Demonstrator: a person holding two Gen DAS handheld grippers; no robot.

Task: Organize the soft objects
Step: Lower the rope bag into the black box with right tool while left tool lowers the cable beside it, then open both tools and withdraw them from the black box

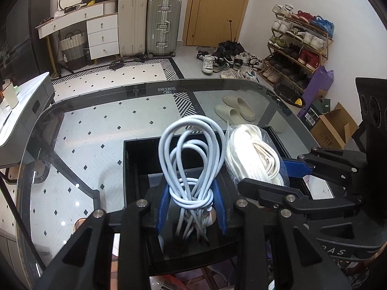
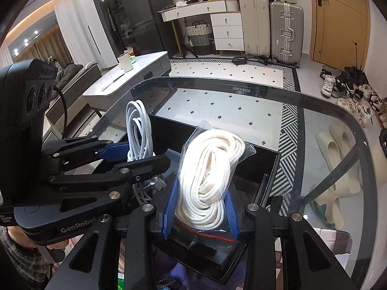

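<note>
Left wrist view: left tongs clamp the upright cable bundle, right tongs clamp the bagged rope, both above the black box.

White walls and a wooden door close the room. Two suitcases stand beside a white dresser — a patterned rug lies below. A shoe rack lines the wall, shoes scattered beside it — slippers under the glass table.

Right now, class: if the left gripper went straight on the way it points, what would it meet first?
Probably the far wall of the black box, past the cable bundle the left gripper already holds; depth is unclear.
</note>
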